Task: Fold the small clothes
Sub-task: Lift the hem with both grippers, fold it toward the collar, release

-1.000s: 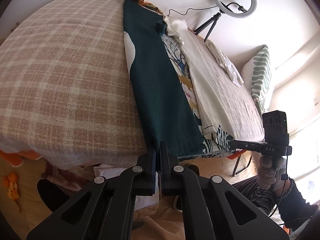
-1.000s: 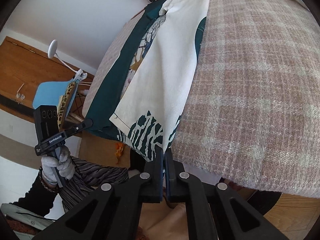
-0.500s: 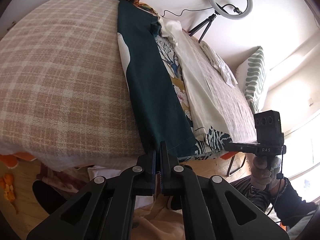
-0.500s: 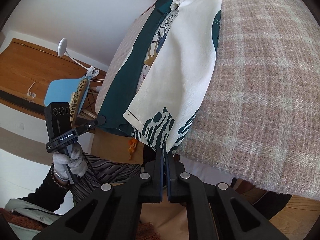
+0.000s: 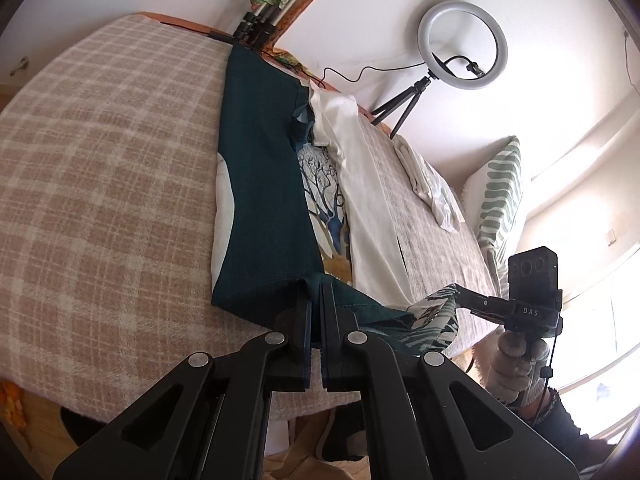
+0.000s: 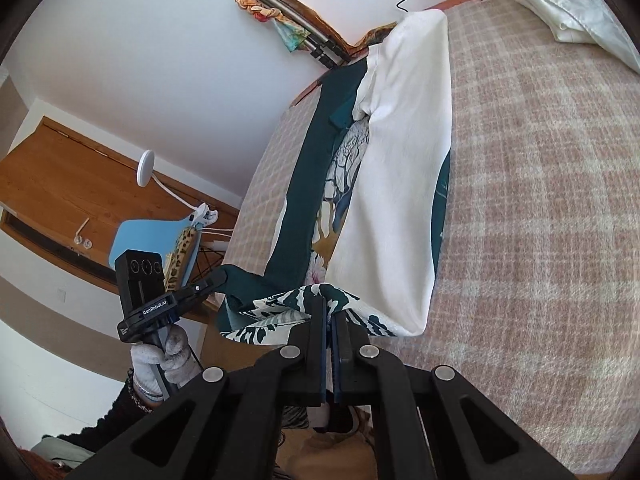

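A long garment (image 5: 264,208), dark green with a white inner side and a printed tree pattern, lies folded lengthwise on the plaid bed cover (image 5: 100,200). My left gripper (image 5: 314,292) is shut on its near green corner and holds it lifted above the bed. My right gripper (image 6: 329,304) is shut on the other near corner, the white and green patterned hem (image 6: 280,312), also lifted. The garment shows in the right wrist view (image 6: 396,184) with its white side up. Each gripper shows in the other's view, the right (image 5: 460,294) and the left (image 6: 218,278).
A white crumpled cloth (image 5: 432,184) lies further along the bed by a green-patterned pillow (image 5: 500,200). A ring light on a tripod (image 5: 460,48) stands at the bed's far edge. A blue chair (image 6: 156,236) and a wooden cabinet (image 6: 60,200) stand beside the bed.
Both grippers have risen and moved forward over the bed, lifting the garment's near hem off the bed's edge. The hem now hangs between the two grippers.
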`<control>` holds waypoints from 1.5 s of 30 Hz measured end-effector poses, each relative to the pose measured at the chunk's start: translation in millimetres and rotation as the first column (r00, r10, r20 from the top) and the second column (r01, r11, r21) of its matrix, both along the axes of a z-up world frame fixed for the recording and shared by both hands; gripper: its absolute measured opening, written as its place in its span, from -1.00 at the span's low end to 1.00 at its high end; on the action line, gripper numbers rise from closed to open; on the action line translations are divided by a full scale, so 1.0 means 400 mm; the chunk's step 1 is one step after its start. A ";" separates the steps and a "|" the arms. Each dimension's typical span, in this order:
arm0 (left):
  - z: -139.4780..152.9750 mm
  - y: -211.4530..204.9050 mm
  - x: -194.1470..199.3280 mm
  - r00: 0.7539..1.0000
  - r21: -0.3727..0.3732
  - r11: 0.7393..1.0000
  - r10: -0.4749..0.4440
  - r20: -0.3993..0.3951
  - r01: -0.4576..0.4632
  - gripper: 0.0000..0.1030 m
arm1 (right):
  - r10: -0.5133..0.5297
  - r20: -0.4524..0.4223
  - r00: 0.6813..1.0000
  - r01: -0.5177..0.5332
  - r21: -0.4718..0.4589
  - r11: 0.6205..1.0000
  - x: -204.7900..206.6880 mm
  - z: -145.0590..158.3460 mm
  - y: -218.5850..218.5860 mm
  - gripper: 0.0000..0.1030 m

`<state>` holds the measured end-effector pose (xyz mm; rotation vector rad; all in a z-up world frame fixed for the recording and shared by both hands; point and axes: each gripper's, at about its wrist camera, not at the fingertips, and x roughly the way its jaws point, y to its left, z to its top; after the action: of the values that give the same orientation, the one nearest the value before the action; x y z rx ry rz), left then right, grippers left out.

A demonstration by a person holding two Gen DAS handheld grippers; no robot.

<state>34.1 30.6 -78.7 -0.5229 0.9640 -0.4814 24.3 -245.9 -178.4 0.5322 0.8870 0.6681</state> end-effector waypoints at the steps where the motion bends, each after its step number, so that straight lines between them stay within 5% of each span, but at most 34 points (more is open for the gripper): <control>1: 0.002 0.002 0.019 1.000 -0.001 1.000 0.009 0.000 -0.009 -0.97 | -0.010 0.010 1.000 0.010 -0.001 1.000 0.019 0.011 -0.004 -1.00; 14: -0.035 0.007 0.220 0.996 0.059 0.995 0.081 -0.029 -0.079 -0.97 | -0.099 0.005 0.995 0.099 -0.082 0.992 0.275 0.001 0.021 -1.00; 26: -0.062 0.010 0.309 0.994 0.099 0.990 0.104 -0.043 -0.099 -0.97 | -0.152 -0.009 0.988 0.150 -0.116 0.982 0.363 -0.017 0.011 -1.00; 29: -0.057 0.015 0.313 0.992 0.127 0.985 0.120 -0.026 -0.116 -0.75 | -0.156 0.006 0.988 0.156 -0.137 0.978 0.359 -0.011 0.008 -0.98; 32: -0.039 0.039 0.309 0.986 0.145 0.976 0.168 -0.012 -0.165 -0.60 | -0.192 0.002 0.981 0.190 -0.161 0.969 0.358 0.001 -0.007 -0.67; 33: -0.030 0.044 0.303 0.984 0.146 0.974 0.177 0.004 -0.176 -0.60 | -0.199 0.004 0.980 0.197 -0.162 0.967 0.356 0.006 -0.013 -0.24; 34: -0.019 0.046 0.295 0.983 0.159 0.970 0.182 0.024 -0.184 -0.59 | -0.213 0.025 0.977 0.215 -0.168 0.962 0.349 0.015 -0.019 -0.18; 45: 0.021 0.003 0.263 0.987 0.219 0.968 0.095 0.127 -0.121 -0.59 | -0.142 0.172 0.975 0.191 -0.319 0.928 0.287 0.066 0.025 -0.31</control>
<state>139.4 31.8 -70.3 -0.3363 0.8615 -0.2951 139.1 -235.7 -152.0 0.2460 0.7858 0.3834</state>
